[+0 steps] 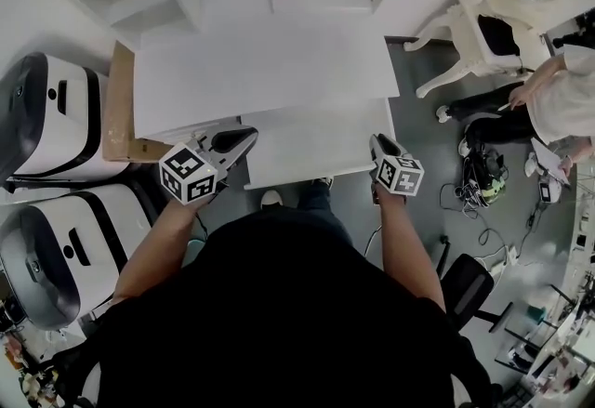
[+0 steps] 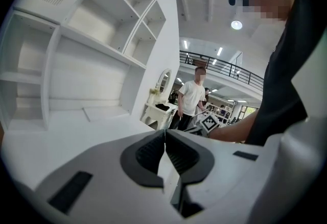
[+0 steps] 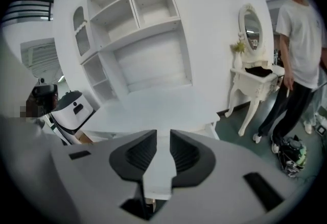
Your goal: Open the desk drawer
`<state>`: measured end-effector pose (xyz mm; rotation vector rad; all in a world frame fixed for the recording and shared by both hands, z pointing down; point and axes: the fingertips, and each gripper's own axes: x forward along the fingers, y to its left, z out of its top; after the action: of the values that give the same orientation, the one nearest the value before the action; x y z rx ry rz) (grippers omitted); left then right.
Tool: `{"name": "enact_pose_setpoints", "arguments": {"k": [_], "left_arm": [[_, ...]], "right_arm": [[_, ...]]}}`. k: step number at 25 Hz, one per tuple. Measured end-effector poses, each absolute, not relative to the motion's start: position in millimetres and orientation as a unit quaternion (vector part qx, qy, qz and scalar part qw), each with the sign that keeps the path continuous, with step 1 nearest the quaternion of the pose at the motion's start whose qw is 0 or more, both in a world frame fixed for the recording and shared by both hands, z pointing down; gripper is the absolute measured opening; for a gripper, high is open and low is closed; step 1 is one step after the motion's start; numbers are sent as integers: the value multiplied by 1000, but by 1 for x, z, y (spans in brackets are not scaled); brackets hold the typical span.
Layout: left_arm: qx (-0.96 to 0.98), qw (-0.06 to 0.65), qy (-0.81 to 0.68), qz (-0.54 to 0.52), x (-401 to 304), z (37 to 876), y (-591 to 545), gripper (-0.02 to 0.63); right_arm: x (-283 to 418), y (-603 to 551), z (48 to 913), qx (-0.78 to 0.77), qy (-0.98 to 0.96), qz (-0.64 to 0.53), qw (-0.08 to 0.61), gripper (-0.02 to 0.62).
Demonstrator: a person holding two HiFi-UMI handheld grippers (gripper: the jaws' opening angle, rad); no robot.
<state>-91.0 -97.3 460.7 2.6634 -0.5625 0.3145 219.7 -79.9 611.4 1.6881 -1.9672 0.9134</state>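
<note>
White dressing table [image 1: 479, 30] beside desk [image 1: 260, 62], bystander [image 1: 562, 99] near

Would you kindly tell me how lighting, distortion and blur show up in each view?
Head view: the white desk is washed out, nearly featureless, its edges bowed. Left gripper view: fisheye with dark corners; a ceiling lamp glares. Right gripper view: the shelves curve strongly, and the corners go black.
</note>
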Motion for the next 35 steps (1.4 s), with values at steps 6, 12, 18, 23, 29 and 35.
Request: {"name": "enact_pose_setpoints", "arguments": {"k": [6,12,18,23,29,35], "left_arm": [[954,189,-204,112,-92,452,-100,11],[957,180,-199,109,-85,444,-100,11],[959,174,-195,108,-84,439,-100,11],[960,171,-194,105,-85,437,-100,11],[962,169,-189,106,-83,436,-93,11],[962,168,-187,106,-82,436,-89,11]], "right_arm": [[207,-102,539,601,-736,269,157,77],[195,-110,489,598,-758,228,126,72],[187,-110,468,593,-768,209,119,66],[185,-108,462,594,-769,202,117,64],[184,-101,456,598,-768,198,114,64],[181,-95,457,599,-768,198,111,64]]}}
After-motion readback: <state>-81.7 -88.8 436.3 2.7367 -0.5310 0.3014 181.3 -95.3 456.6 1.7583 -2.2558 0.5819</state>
